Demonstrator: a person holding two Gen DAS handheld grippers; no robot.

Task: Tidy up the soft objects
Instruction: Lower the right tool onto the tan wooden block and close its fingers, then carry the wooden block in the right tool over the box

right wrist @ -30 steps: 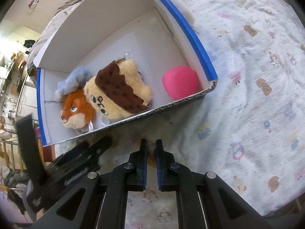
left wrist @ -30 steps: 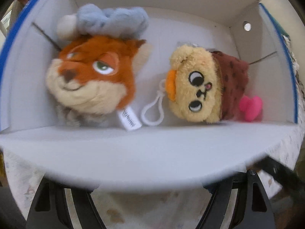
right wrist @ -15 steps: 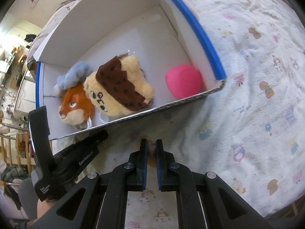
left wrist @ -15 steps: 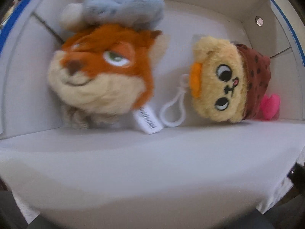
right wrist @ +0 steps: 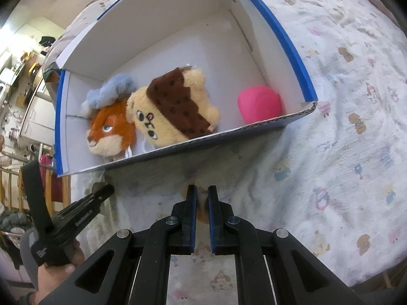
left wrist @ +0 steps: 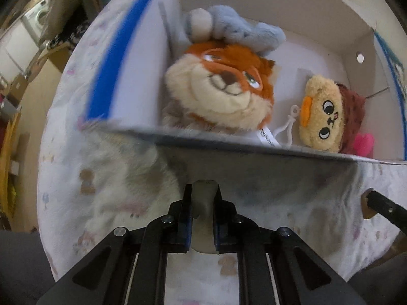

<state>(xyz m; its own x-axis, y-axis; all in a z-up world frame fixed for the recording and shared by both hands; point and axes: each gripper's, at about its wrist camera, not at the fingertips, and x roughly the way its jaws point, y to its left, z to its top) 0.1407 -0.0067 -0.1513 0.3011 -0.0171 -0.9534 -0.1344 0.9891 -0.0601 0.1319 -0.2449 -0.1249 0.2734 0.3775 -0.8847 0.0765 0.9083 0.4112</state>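
A white cardboard box with blue edges [right wrist: 285,39] lies on the bed and holds an orange fox plush [left wrist: 223,86] with a grey plush [left wrist: 236,31] behind it, a tan bear plush with a brown spotted hood [left wrist: 328,117] and a pink soft ball [right wrist: 259,104]. The fox [right wrist: 110,132], bear [right wrist: 173,117] and grey plush [right wrist: 114,89] also show in the right wrist view. My left gripper [left wrist: 202,198] sits in front of the box's near wall [left wrist: 254,147], fingers close together with something pale and blurred between them. My right gripper [right wrist: 201,193] is shut over the bedsheet, holding nothing.
The bedsheet [right wrist: 356,101] is white with small cartoon prints. The left hand-held gripper [right wrist: 71,218] shows at lower left of the right wrist view. Room furniture and clutter [right wrist: 23,76] stand beyond the bed's left edge.
My left gripper has pulled back and down out of the box, from over its near wall to the sheet in front. Its fingers have closed together. The right gripper has hardly moved.
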